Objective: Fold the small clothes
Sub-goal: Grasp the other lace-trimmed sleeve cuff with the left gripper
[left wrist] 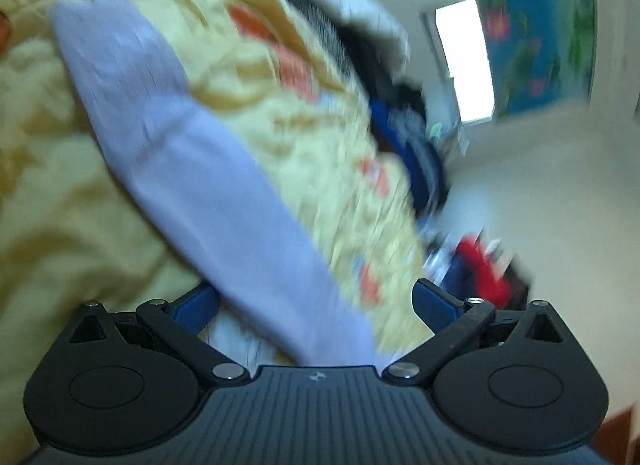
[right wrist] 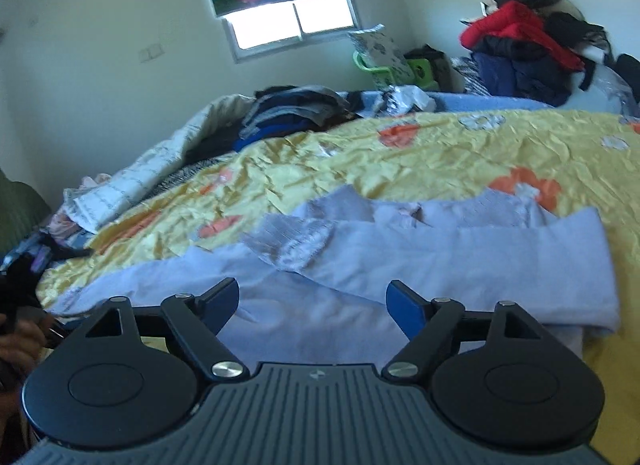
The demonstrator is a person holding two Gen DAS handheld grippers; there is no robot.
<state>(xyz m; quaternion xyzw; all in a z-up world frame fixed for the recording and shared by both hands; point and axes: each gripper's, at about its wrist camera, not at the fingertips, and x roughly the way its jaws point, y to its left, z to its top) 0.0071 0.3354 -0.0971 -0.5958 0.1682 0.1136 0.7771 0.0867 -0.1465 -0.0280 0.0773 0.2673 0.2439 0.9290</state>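
Right wrist view gets the whole lavender garment (right wrist: 420,261) spread mid-frame on the yellow bedspread (right wrist: 400,153), right gripper (right wrist: 312,301) wide and empty, while the blurry left view only catches a strip of it crossing its equally wide left gripper (left wrist: 316,305).

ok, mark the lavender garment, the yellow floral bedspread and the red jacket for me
lavender garment (right wrist: 460,265), right wrist view, on the folded-over body panel.
yellow floral bedspread (right wrist: 400,161), right wrist view, on bare crinkled fabric behind the garment.
red jacket (right wrist: 516,25), right wrist view, on its top in the clothes pile.

Lavender garment (right wrist: 460,261): soft matt knit; yellow bedspread (right wrist: 400,161): crinkled, slight sheen.
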